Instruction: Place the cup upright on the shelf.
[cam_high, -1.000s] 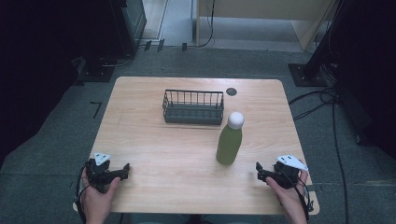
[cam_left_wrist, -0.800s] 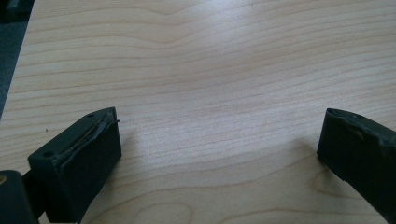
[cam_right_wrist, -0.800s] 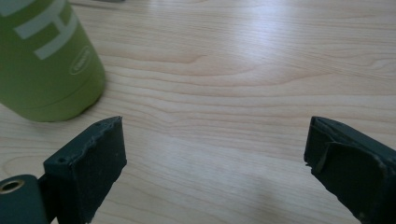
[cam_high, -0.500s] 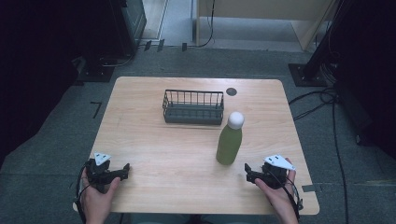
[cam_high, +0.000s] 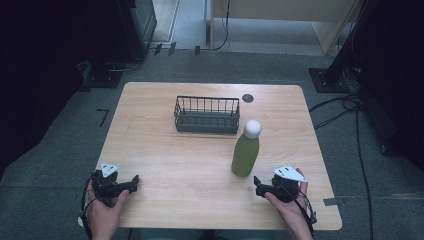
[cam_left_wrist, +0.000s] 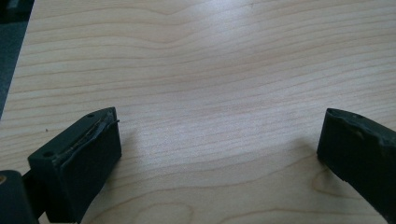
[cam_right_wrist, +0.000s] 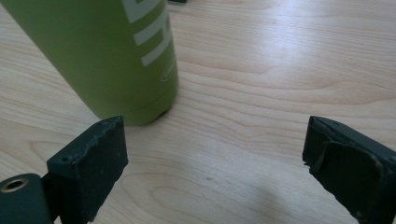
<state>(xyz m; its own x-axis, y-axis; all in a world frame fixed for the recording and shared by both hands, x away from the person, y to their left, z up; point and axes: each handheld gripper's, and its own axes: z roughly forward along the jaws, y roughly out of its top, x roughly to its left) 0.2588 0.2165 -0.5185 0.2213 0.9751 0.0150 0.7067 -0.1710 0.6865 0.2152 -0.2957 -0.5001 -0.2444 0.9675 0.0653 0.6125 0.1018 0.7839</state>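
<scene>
A green bottle (cam_high: 245, 152) with a white cap stands upright right of the table's middle. Behind it to the left sits a black wire basket (cam_high: 207, 115), which looks empty. My right gripper (cam_high: 258, 186) is open near the front right edge, its jaws pointing left just short of the bottle's base. In the right gripper view the bottle (cam_right_wrist: 102, 51) rises beyond the left jaw, outside the gap of the right gripper (cam_right_wrist: 215, 123). My left gripper (cam_high: 134, 181) rests open at the front left. In the left gripper view, bare wood lies between the jaws of the left gripper (cam_left_wrist: 219, 116).
The wooden table (cam_high: 190, 165) has a small dark round disc (cam_high: 247, 98) near its back edge, right of the basket. Dark stands and cables (cam_high: 345, 107) lie on the floor around the table.
My right gripper has slid left along the front of the table, closer to the bottle's base. The left gripper, bottle and basket have stayed put.
</scene>
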